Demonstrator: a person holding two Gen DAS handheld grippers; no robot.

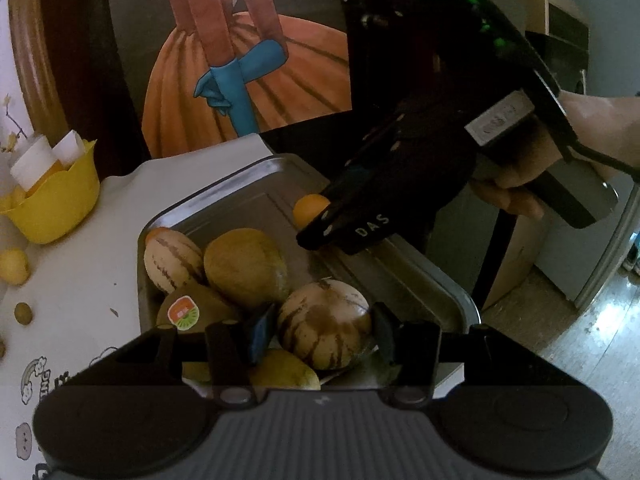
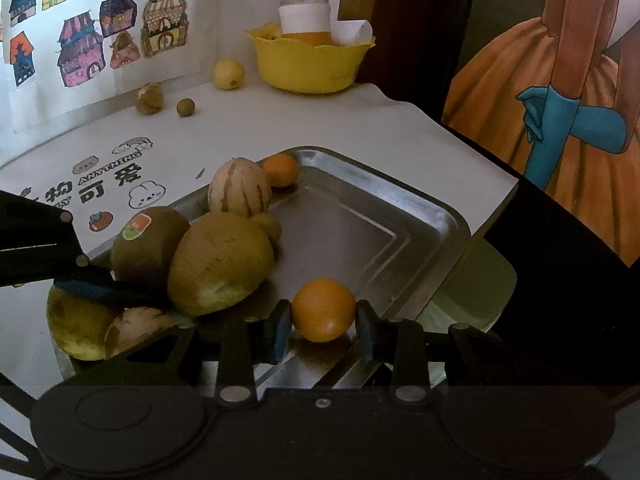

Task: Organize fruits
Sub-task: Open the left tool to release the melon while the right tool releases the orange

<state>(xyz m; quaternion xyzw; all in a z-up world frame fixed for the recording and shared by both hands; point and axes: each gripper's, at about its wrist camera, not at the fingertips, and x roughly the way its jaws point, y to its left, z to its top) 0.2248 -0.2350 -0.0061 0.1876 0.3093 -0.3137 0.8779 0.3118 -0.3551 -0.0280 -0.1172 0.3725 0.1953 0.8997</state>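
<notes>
Presently the left gripper (image 1: 320, 334) has its pads closed against a striped melon (image 1: 323, 326) at the near end of the metal tray (image 2: 440, 216), just beside a brown kiwi with a sticker (image 1: 188, 308). The right gripper (image 2: 323, 330) has its jaws narrowed onto a small orange (image 2: 323, 309), held low over the tray's bare floor. A second orange (image 2: 281, 169) lies at the tray's far corner, beside another striped melon (image 2: 239, 188).

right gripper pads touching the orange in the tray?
Touching. In the right wrist view both blue pads press the sides of the small orange, no gap visible, above the metal tray.
</notes>
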